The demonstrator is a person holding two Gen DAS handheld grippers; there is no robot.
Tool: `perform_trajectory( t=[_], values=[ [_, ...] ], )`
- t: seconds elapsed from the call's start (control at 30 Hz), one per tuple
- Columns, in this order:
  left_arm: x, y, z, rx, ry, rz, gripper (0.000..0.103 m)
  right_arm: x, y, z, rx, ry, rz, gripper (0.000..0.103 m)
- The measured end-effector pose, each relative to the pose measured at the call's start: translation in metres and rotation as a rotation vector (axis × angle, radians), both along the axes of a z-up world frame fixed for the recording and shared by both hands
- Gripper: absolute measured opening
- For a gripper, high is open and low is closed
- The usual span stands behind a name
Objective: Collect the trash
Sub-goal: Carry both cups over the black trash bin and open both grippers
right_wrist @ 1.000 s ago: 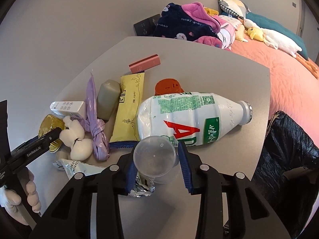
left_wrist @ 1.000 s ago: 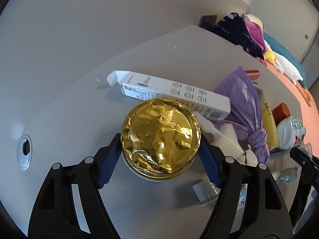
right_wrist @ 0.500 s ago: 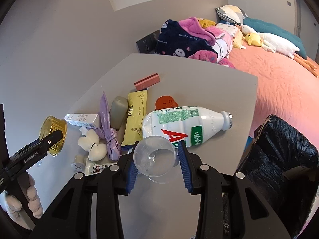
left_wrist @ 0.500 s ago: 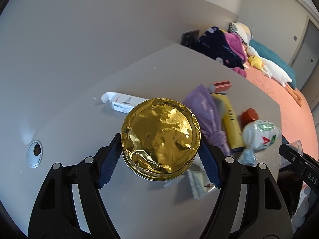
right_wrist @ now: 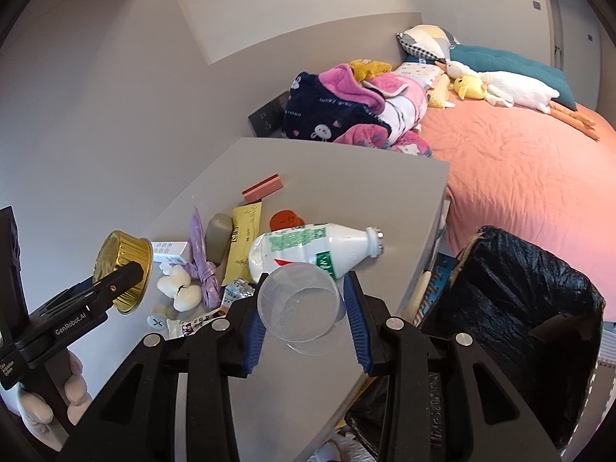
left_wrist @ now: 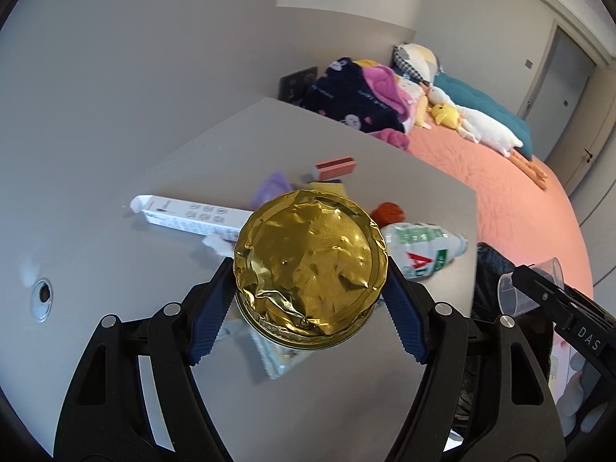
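A crumpled gold foil cup (left_wrist: 310, 265) is pinched between the blue pads of the left tool (left_wrist: 308, 300), which is spread wide enough to take the cup's full width; the cup is held in the air above the grey bench (left_wrist: 327, 392). A clear plastic cup (right_wrist: 298, 300) is clamped in the right tool (right_wrist: 304, 319), its open mouth turned toward the camera, above the near right edge of the bench.

On the bench, a white plastic bottle (right_wrist: 308, 254) is seen lying on its side, with a yellow packet (right_wrist: 244, 238), a purple knotted bag (right_wrist: 200, 254), a long white carton (left_wrist: 184, 217) and a pink box (right_wrist: 263, 188) further left and farther off. A bin lined with a black bag (right_wrist: 519, 300) is placed to the right of the bench, below its edge. Beyond it, a bed with a coral cover (right_wrist: 519, 177) is shown, with heaped blankets (right_wrist: 346, 107) and a plush goose (right_wrist: 508, 86) at its far end.
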State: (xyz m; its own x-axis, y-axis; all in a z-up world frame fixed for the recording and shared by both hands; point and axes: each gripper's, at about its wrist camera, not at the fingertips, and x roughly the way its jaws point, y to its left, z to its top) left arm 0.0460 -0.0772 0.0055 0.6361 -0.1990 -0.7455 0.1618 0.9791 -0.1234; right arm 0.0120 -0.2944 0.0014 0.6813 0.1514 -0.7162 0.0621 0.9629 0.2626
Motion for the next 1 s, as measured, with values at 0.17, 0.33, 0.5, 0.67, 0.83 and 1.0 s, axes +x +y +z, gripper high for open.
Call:
perform_trajectory(
  t=[0.17,0.33,0.5,0.67,0.83,1.0],
  values=[
    [-0.007,-0.031,0.006,-0.009,-0.012,-0.062,0.072,-0.014,-0.023,0.009,-0.002,-0.022,-0.044,0.04],
    [-0.011,-0.059,0.01,-0.017,-0.018,-0.122,0.072,-0.03,-0.047,0.014,-0.005,-0.035,-0.093,0.04],
    [-0.015,-0.085,0.014,-0.019,-0.026,-0.189,0.072,-0.043,-0.067,0.017,-0.007,-0.046,-0.144,0.04],
    [-0.017,-0.11,0.016,-0.019,-0.035,-0.253,0.072,-0.059,-0.087,0.021,-0.011,-0.058,-0.196,0.04],
    [-0.021,-0.135,0.017,-0.023,-0.038,-0.323,0.072,-0.076,-0.109,0.025,-0.016,-0.069,-0.252,0.04],
    [-0.027,-0.161,0.017,-0.031,-0.036,-0.396,0.072,-0.091,-0.13,0.028,-0.018,-0.079,-0.307,0.04]
  ],
)
